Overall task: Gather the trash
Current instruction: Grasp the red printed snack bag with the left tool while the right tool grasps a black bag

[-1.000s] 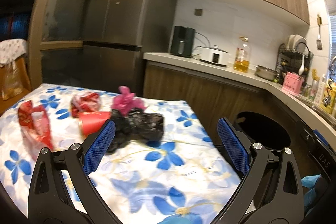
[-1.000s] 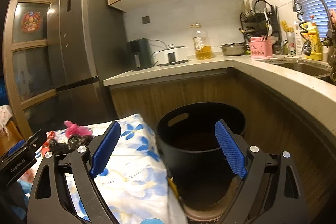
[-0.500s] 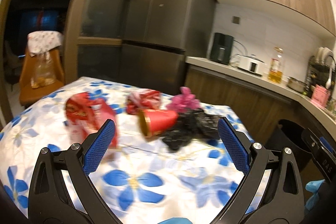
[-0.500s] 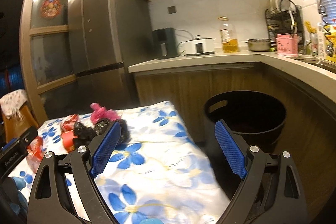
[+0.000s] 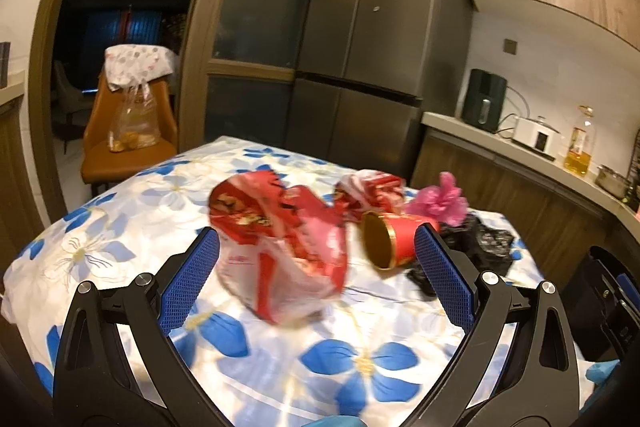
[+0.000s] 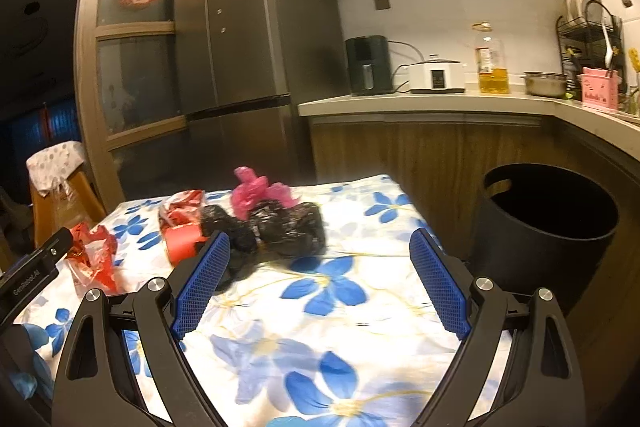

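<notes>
While both grippers hung over the table (image 5: 120, 211), neither had hold of anything. Left gripper (image 5: 316, 277) had its jaws spread wide, blue pads either side of a crumpled red-and-white wrapper (image 5: 280, 247) that lay on the flowered cloth, and I couldn't tell if the pads were touching it, looked like there was a gap both sides. Just right of the wrapper a red cup (image 5: 394, 241) lay tipped over, gold-rimmed mouth facing the camera, right by the gripper's right finger. Behind it sat a second red wrapper (image 5: 372, 187), a pink bag (image 5: 444, 199) and a black bag (image 5: 488, 247) bunched up together.

Right gripper (image 6: 320, 287) was wide open too, empty, lined up on the black bag (image 6: 288, 231) with the pink bag (image 6: 256, 195) sitting on top of it. The cup (image 6: 182, 243) and the far wrapper (image 6: 182, 207) were off to its left, the big wrapper (image 6: 94, 255) further left again. Black bin (image 6: 548, 227) stood on the floor just off the table's right edge, by the cabinets, nothing visible inside, pretty dark in there though.
</notes>
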Demonstrator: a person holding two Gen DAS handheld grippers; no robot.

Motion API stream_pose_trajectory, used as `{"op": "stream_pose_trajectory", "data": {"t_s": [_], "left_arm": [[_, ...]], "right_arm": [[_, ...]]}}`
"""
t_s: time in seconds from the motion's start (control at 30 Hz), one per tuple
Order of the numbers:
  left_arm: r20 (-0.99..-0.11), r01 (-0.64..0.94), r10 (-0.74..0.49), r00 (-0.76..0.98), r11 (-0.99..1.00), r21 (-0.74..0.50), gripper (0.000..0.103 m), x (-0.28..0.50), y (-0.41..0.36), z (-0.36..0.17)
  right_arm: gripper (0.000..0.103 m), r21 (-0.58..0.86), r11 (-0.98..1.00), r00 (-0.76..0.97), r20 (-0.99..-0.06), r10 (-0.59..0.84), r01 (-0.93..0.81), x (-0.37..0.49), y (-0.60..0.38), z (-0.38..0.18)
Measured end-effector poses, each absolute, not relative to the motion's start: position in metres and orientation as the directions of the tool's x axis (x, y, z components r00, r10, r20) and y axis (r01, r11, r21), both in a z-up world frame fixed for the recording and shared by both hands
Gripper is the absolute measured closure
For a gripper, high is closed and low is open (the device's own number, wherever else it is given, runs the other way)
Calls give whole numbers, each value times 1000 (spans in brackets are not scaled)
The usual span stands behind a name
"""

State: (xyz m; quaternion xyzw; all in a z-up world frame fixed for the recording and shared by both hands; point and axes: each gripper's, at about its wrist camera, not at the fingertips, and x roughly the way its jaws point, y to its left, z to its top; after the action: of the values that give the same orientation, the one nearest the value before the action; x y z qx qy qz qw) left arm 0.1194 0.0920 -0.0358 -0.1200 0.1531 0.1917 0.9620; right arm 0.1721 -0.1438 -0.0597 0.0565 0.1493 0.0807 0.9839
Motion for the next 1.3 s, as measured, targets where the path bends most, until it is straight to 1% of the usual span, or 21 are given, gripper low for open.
{"op": "stream_pose_trajectory", "data": {"t_s": [0.2,0.47,0.57,0.63,0.67,0.7,0.73,0.77,0.83,0.87,0.93,0.97,1.0,1.03,1.07,1.1,1.13,1.2,1.23,1.3], "left_arm": [[-370,-438,351,860,880,-183,7,127,115,-46],[-411,-438,331,849,877,-197,7,135,136,-57],[-427,-438,327,843,878,-193,11,138,141,-62],[-447,-429,308,840,881,-199,20,140,144,-66],[-456,-422,296,839,883,-203,22,142,145,-67],[-465,-417,286,838,885,-207,27,143,146,-69],[-470,-413,279,837,887,-208,31,143,146,-70],[-474,-406,270,838,889,-211,33,144,146,-71],[-479,-389,249,842,895,-219,43,146,147,-73],[-480,-382,240,844,897,-222,46,146,147,-74],[-480,-373,231,846,900,-224,57,146,147,-74],[-480,-364,223,848,904,-223,61,146,146,-75],[-482,-361,221,848,906,-220,70,147,145,-75],[-485,-355,215,848,910,-216,76,148,144,-76],[-485,-351,212,848,911,-215,77,148,143,-76],[-485,-347,208,849,913,-216,80,148,143,-77],[-486,-346,206,850,913,-218,86,148,143,-77],[-485,-341,197,852,912,-228,93,147,144,-77],[-486,-338,193,853,912,-231,96,147,144,-77],[-481,-332,187,856,914,-235,97,146,144,-76]], "right_arm": [[15,129,975,931,-298,211,-180,183,-123,-65],[15,128,970,924,-302,235,-205,195,-107,-68],[15,131,969,922,-304,240,-210,200,-104,-69],[15,129,968,919,-309,245,-214,203,-100,-70],[15,129,968,918,-311,246,-216,205,-98,-71],[15,129,967,916,-313,249,-218,206,-96,-71],[15,130,967,915,-315,251,-221,207,-95,-71],[15,130,966,914,-317,254,-223,209,-93,-72],[15,127,965,911,-321,259,-229,213,-89,-73],[15,128,964,910,-323,261,-231,214,-88,-74],[15,135,962,905,-330,270,-238,220,-84,-76],[17,139,960,901,-334,275,-242,223,-82,-76],[20,142,959,898,-339,280,-245,225,-80,-77],[20,145,958,895,-343,285,-249,229,-78,-77],[22,146,957,894,-344,287,-251,230,-77,-77],[24,143,956,894,-343,289,-255,233,-74,-77],[25,140,956,893,-343,290,-257,235,-71,-77],[31,132,955,890,-347,296,-266,242,-65,-78],[32,128,955,888,-351,295,-267,245,-63,-79],[39,118,956,884,-363,294,-269,252,-56,-81]]}}
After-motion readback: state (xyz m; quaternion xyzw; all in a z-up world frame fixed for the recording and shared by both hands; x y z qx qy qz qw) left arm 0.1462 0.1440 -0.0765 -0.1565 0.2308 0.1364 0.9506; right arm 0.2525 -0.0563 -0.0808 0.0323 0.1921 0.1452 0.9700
